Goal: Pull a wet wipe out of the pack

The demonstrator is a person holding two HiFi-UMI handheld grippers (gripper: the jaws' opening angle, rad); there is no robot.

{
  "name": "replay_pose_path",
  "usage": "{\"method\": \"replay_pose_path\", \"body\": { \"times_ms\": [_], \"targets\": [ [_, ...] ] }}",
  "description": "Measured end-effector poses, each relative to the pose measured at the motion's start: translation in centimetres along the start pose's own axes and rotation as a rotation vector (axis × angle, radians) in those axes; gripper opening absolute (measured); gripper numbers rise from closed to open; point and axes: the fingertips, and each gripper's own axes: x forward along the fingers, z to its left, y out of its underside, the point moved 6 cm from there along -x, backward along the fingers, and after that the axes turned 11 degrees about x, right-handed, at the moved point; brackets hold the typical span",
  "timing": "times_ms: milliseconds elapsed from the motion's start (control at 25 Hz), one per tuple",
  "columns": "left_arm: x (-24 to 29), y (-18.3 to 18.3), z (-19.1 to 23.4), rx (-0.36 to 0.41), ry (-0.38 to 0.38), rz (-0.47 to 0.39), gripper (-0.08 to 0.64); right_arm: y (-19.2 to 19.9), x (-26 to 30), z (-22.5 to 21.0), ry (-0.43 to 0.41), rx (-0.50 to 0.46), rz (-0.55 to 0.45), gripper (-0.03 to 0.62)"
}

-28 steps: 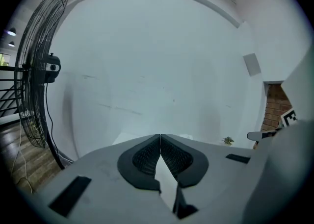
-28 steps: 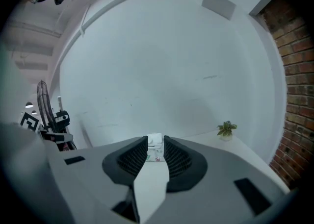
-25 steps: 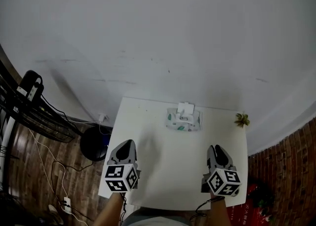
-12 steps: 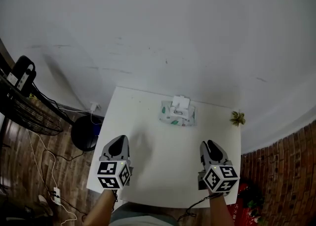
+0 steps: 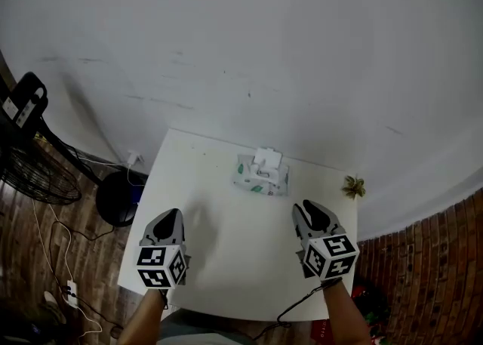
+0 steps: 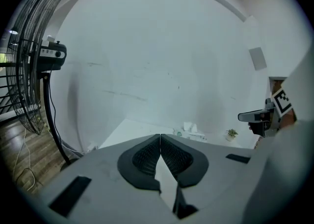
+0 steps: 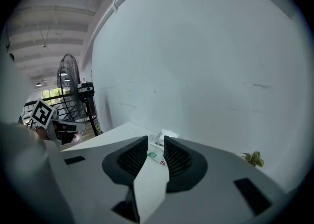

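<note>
White desk (image 5: 226, 260), and the wipe pack (image 5: 260, 176) is at its far edge near the wall (image 5: 264, 49), lid flipped up. Both my claws hang over the near edge, well apart from the pack. Left claw (image 5: 169, 217) is clenched on nothing. Right claw (image 5: 309, 208) is released a little, with a narrow gap and nothing held.

Risks, biggest first, my guesses:
- The pack looks light and nothing pins it, so a one-claw tug may lift or drag the whole pack instead of freeing a wipe.
- Pinching too deep could grab several wipes or the film around the opening.
- A claw coming in low could knock the raised lid shut.
- A wide swing on the right could clip the small plant (image 5: 352, 186) at the far right corner and tip it off.

Counts: one wall, one desk, one fan (image 6: 34, 61) standing on the floor to the left, two claws, one pack, one plant. Whether a wipe already pokes out is too small to tell.
</note>
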Motion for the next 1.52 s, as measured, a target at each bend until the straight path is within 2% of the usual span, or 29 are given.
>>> {"method": "replay_pose_path", "body": {
  "times_ms": [280,640,840,1000,1160,1320,1520],
  "targets": [
    [1.1,1.5,0.9,-0.016,-0.002,0.043,0.012,-1.5,4.0,-0.2,-0.058,-0.077,0.059,0.104],
    [4.1,3.3,1.2,-0.038,0.017,0.080,0.012,-1.1,9.2,-1.3,-0.110,-0.200,0.187,0.104],
    [5.6,3.5,1.0,-0.056,0.033,0.076,0.012,-0.7,11.6,-1.7,-0.135,-0.215,0.237,0.104],
    [6.5,3.6,1.6,-0.078,0.016,0.067,0.012,-0.4,13.3,-2.3,-0.157,-0.183,0.260,0.104],
    [7.2,3.7,2.4,-0.091,-0.005,0.059,0.012,-0.3,15.2,-3.4,-0.159,-0.224,0.288,0.104],
    [7.7,4.0,3.3,-0.108,-0.032,0.057,0.012,0.1,17.1,-4.1,-0.218,-0.242,0.350,0.104],
    [7.8,4.2,4.0,-0.142,-0.042,0.061,0.012,0.6,18.3,-3.8,-0.324,-0.374,0.448,0.104]
  ]
}}
